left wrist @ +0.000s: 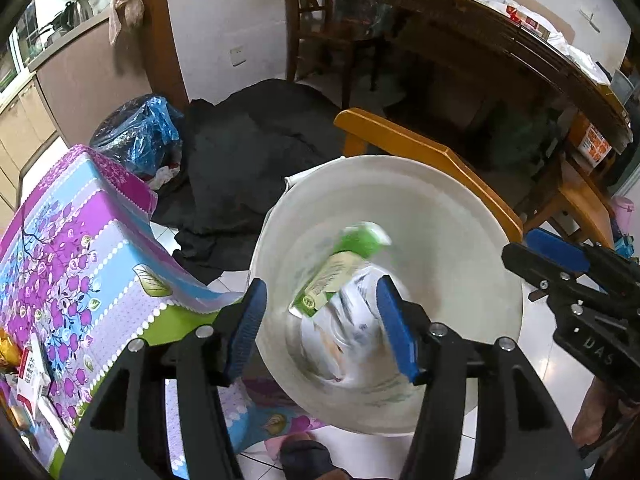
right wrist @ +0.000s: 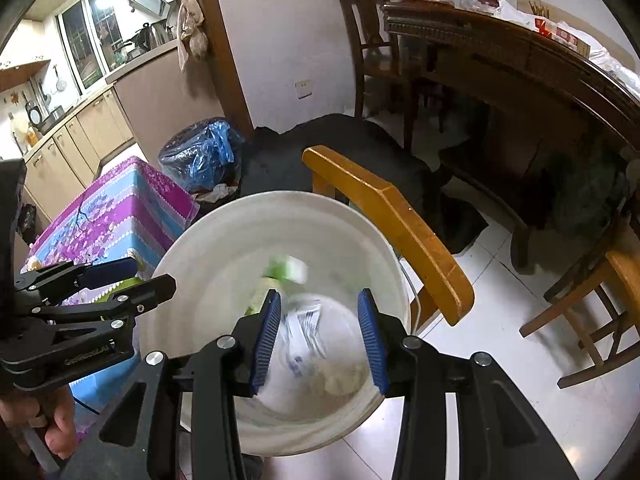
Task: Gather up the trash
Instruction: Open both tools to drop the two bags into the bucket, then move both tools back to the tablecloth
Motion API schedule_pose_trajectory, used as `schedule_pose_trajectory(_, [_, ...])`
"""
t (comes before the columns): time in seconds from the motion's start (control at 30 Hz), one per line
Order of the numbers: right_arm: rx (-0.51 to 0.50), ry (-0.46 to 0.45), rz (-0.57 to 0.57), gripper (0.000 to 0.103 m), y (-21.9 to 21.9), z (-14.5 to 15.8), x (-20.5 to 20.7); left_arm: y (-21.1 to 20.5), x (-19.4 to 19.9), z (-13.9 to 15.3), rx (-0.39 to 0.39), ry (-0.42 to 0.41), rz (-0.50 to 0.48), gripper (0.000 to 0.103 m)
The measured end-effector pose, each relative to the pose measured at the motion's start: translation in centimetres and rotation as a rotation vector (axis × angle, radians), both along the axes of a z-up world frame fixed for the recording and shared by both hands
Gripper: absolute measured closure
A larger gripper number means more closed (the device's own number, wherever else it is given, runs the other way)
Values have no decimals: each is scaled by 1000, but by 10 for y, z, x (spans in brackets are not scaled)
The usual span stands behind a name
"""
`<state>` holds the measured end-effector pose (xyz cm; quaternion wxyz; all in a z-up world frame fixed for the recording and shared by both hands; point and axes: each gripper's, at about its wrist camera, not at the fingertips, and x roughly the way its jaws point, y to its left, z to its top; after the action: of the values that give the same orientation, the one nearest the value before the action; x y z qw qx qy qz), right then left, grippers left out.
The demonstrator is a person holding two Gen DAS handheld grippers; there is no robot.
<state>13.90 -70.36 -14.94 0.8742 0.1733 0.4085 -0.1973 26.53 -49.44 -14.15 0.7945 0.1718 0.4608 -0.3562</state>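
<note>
One white bucket [left wrist: 460,216] stands on the floor beside a flowered tabletop [left wrist: 72,240]. Inside it lie one crumpled white plastic wrapper [left wrist: 356,320] and one blurred green carton [left wrist: 340,268]. Above, the left gripper [left wrist: 320,320] and right gripper [right wrist: 320,332] both gape, empty.

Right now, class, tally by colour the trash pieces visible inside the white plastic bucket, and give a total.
Green carton pieces: 1
White crumpled plastic bags: 1
Total: 2, both blurred, inside the white plastic bucket.
</note>
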Motion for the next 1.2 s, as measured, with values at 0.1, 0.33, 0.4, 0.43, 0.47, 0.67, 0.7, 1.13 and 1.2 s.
schedule_pose_trajectory(0.1, [-6, -16, -2, 62, 4, 7, -5, 3, -1, 2, -3, -2, 1, 48])
schedule_pose_trajectory(0.33, [-120, -174, 25, 60, 47, 53, -35, 29, -16, 24, -45, -57, 1, 48])
schedule_pose_trajectory(0.4, [-169, -301, 48, 43, 78, 76, -55, 49, -26, 37, -77, -103, -6, 48])
schedule_pose_trajectory(0.43, [-184, -361, 67, 38, 94, 84, -64, 66, -32, 45, -91, -136, -6, 48])
schedule_pose_trajectory(0.47, [-195, -422, 95, 31, 113, 91, -72, 84, -37, 52, -97, -168, 2, 48])
schedule_pose_trajectory(0.67, [-130, -561, 285, 26, 199, 97, -72, 220, -39, 79, -175, -267, 136, 39])
schedule_pose_trajectory(0.7, [-122, -563, 306, 26, 209, 97, -68, 244, -35, 80, -178, -269, 170, 38])
schedule_pose_trajectory(1.13, [8, -380, 564, 24, 356, 47, 14, 531, 103, 11, -204, 47, 770, 28])
schedule_pose_trajectory(1.2, [16, -361, 579, 24, 368, 42, 20, 531, 111, 1, -212, 94, 755, 25])
